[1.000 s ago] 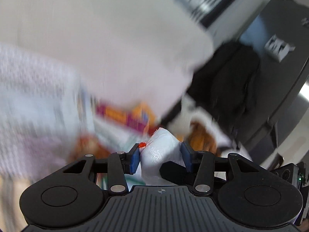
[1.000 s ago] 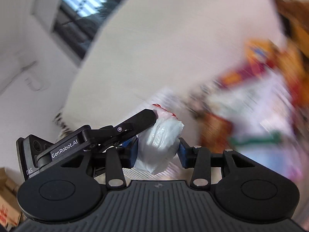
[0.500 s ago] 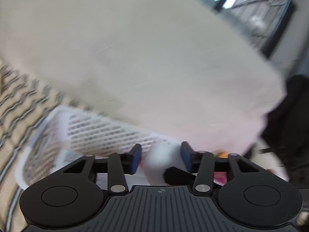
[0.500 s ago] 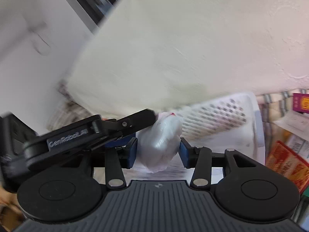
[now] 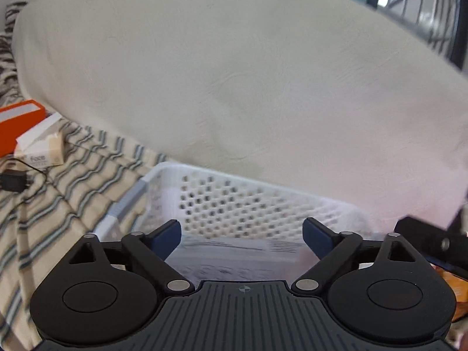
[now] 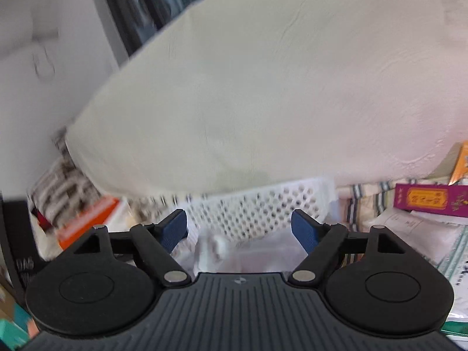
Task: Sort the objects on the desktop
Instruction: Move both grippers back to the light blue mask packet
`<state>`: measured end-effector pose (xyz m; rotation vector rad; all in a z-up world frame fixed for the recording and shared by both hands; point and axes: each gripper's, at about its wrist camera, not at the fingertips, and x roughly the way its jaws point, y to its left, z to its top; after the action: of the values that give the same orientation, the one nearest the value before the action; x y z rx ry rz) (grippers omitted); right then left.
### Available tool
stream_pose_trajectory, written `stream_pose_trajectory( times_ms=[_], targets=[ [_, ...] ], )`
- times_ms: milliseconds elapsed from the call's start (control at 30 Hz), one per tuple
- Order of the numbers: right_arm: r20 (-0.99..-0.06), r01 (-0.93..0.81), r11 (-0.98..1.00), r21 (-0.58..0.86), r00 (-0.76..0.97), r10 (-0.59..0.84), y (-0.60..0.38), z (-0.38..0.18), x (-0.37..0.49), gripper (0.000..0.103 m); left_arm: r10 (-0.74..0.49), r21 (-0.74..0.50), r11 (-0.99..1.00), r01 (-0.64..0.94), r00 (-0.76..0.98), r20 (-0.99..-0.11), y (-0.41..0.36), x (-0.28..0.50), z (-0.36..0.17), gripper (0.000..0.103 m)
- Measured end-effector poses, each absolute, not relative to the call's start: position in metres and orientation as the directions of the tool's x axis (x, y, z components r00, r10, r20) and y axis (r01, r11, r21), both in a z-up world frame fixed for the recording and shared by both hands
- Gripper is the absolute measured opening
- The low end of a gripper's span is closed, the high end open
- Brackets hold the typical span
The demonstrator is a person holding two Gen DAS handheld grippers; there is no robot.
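A big cream-white cushion (image 5: 234, 82) is looming close behind the white perforated plastic basket (image 5: 234, 201), blocking any way forward above its far wall. The basket's open top is lying clear for entry from above. An orange box (image 5: 17, 122) is crowding the striped cloth (image 5: 73, 169) leftward.

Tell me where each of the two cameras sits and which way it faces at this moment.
Left wrist: on the left gripper, looking forward and slightly down at the white basket; its open fingers show.
Right wrist: on the right gripper, facing the same basket; its open fingers show.
Shared: the basket, the big pale pillow behind it, the striped cloth.
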<state>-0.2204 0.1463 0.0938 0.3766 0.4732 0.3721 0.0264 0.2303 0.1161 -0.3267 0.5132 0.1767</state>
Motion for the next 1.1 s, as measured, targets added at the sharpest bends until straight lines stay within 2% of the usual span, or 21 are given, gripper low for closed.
stream_pose_trajectory(
  times_ms=[133, 200, 300, 367, 500, 600, 700, 833, 900, 933, 1000, 1100],
  targets=[
    [-0.312, -0.242, 0.844, 0.479, 0.851, 0.421, 0.103, 0.098, -0.250, 0.084, 0.030, -0.231, 0.961, -0.153, 0.887, -0.461, 0.201, 0.005, 0.126, 0.100],
    [-0.304, -0.227, 0.836, 0.499, 0.858, 0.414, 0.076, 0.092, -0.271, 0.086, 0.008, -0.194, 0.975, -0.112, 0.883, -0.469, 0.184, 0.003, 0.126, 0.100],
    [-0.334, -0.178, 0.865, 0.469, 0.871, 0.361, 0.038, 0.074, -0.306, 0.087, -0.056, -0.174, 0.984, -0.035, 0.867, -0.495, 0.160, -0.001, 0.121, 0.100],
    [-0.364, -0.126, 0.876, 0.465, 0.875, 0.319, 0.012, 0.057, -0.327, 0.088, -0.025, -0.105, 0.994, -0.034, 0.857, -0.515, 0.149, 0.006, 0.115, 0.100],
    [-0.418, -0.025, 0.843, 0.538, 0.860, 0.292, -0.031, 0.023, -0.355, 0.088, 0.046, -0.092, 0.986, -0.140, 0.758, -0.651, 0.169, 0.053, 0.093, 0.092],
    [-0.444, 0.027, 0.814, 0.580, 0.848, 0.288, -0.046, 0.002, -0.365, 0.088, 0.155, -0.083, 0.951, -0.298, 0.692, -0.705, 0.203, 0.079, 0.084, 0.090],
    [-0.481, 0.059, 0.810, 0.584, 0.828, 0.287, -0.054, -0.012, -0.363, 0.089, 0.168, -0.133, 0.919, -0.370, 0.675, -0.718, 0.232, 0.077, 0.082, 0.087],
    [-0.506, 0.050, 0.767, 0.640, 0.778, 0.372, -0.056, -0.032, -0.355, 0.089, 0.044, -0.259, 0.930, -0.260, 0.780, -0.624, 0.227, 0.042, 0.099, 0.092],
    [-0.511, 0.059, 0.748, 0.661, 0.766, 0.391, -0.054, -0.041, -0.351, 0.089, -0.055, -0.312, 0.937, -0.159, 0.812, -0.580, 0.203, 0.023, 0.104, 0.095],
    [-0.517, 0.069, 0.744, 0.664, 0.761, 0.391, -0.052, -0.044, -0.350, 0.089, -0.111, -0.327, 0.941, -0.090, 0.828, -0.549, 0.188, 0.010, 0.105, 0.095],
    [-0.533, 0.095, 0.746, 0.659, 0.759, 0.374, -0.050, -0.049, -0.347, 0.088, -0.187, -0.324, 0.946, 0.023, 0.854, -0.486, 0.154, -0.015, 0.107, 0.103],
    [-0.557, 0.143, 0.748, 0.648, 0.759, 0.337, -0.050, -0.055, -0.348, 0.082, -0.320, -0.371, 0.918, 0.141, 0.815, -0.482, 0.111, -0.033, 0.098, 0.103]
  ],
)
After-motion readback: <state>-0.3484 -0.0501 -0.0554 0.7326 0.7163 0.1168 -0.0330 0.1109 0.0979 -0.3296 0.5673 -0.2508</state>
